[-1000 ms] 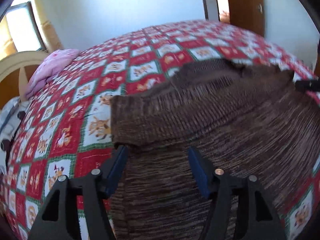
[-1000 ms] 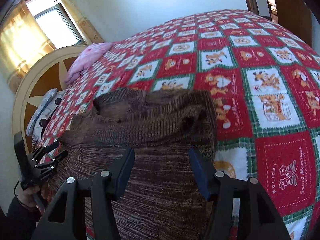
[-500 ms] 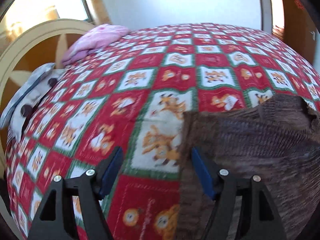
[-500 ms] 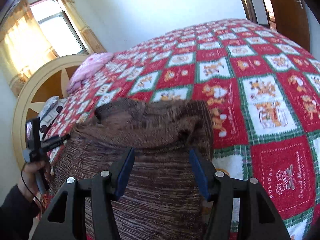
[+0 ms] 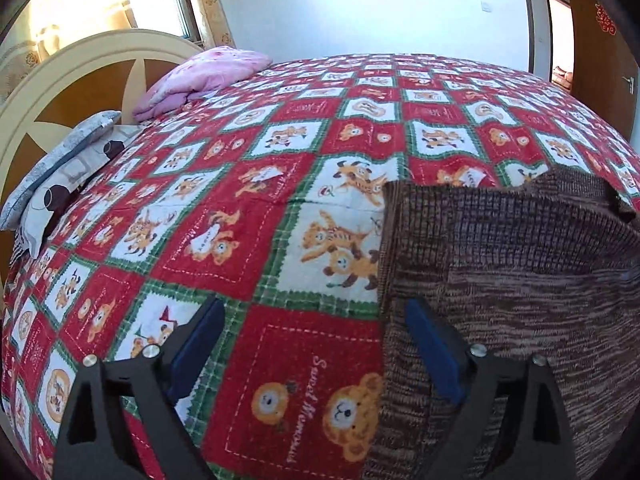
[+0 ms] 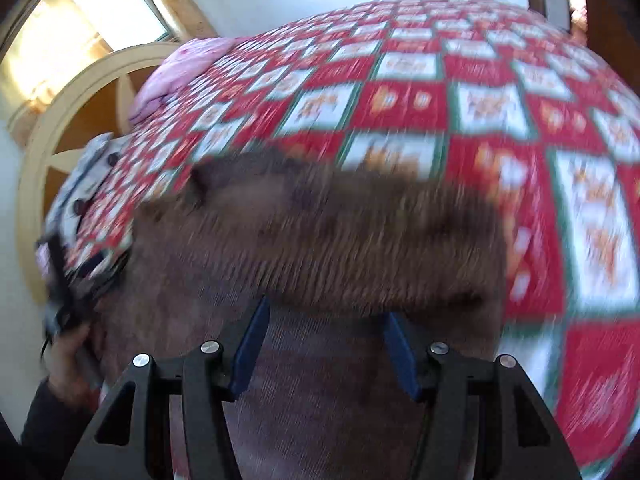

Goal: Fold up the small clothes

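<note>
A brown knitted sweater (image 5: 516,276) lies partly folded on the bed, at the right of the left wrist view. My left gripper (image 5: 314,320) is open and empty, straddling the sweater's left edge over the bedspread. In the blurred right wrist view the sweater (image 6: 340,240) fills the middle, its top part folded over. My right gripper (image 6: 324,320) is open and empty just above the sweater. The left gripper and the hand that holds it (image 6: 64,280) show at the far left of the right wrist view.
A red, white and green Christmas bedspread (image 5: 280,184) covers the bed. A pink pillow (image 5: 200,76) and a grey patterned pillow (image 5: 60,176) lie by the cream and wood headboard (image 5: 80,76). A wooden door (image 5: 600,60) stands at the far right.
My left gripper has swung left off the sweater to its left edge. The right gripper has moved quickly; its view is now blurred and closer to the sweater.
</note>
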A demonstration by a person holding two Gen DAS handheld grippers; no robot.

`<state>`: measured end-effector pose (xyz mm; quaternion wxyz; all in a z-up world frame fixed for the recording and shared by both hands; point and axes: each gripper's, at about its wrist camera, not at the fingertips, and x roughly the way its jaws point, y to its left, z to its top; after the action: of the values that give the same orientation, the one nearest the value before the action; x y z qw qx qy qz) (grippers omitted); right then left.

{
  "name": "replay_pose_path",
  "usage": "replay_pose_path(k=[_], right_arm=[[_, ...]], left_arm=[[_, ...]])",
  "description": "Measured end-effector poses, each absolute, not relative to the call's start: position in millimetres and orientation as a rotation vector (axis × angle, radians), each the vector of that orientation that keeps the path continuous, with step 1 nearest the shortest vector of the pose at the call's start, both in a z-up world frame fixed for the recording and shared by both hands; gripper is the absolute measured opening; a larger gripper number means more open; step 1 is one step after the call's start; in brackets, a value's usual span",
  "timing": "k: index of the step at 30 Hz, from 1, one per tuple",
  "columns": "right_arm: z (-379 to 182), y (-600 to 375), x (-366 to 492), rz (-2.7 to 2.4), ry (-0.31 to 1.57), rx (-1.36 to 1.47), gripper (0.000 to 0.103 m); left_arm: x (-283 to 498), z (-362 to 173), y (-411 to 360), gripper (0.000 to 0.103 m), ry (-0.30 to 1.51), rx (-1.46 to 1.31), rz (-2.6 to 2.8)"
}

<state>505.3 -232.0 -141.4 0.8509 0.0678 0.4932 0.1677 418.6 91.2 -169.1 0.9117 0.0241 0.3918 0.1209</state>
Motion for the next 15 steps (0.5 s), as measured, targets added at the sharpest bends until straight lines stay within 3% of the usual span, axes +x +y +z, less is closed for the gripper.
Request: replay_pose_path(k=[4,8,15], right_arm=[[-107,-249,533,0.195,0.893,0.178,0.058],[-89,-248,508,0.251,0.830,0.206,0.058],[-128,-205,470,0.316,0.902,-0.084,0.058]], left_arm=[[419,-172,107,0.100,0.828,-0.056,0.210],[417,-174,116,0.102,0.826,-0.135,0.171],[409,-171,126,0.103,0.782,-0.226,0.117]])
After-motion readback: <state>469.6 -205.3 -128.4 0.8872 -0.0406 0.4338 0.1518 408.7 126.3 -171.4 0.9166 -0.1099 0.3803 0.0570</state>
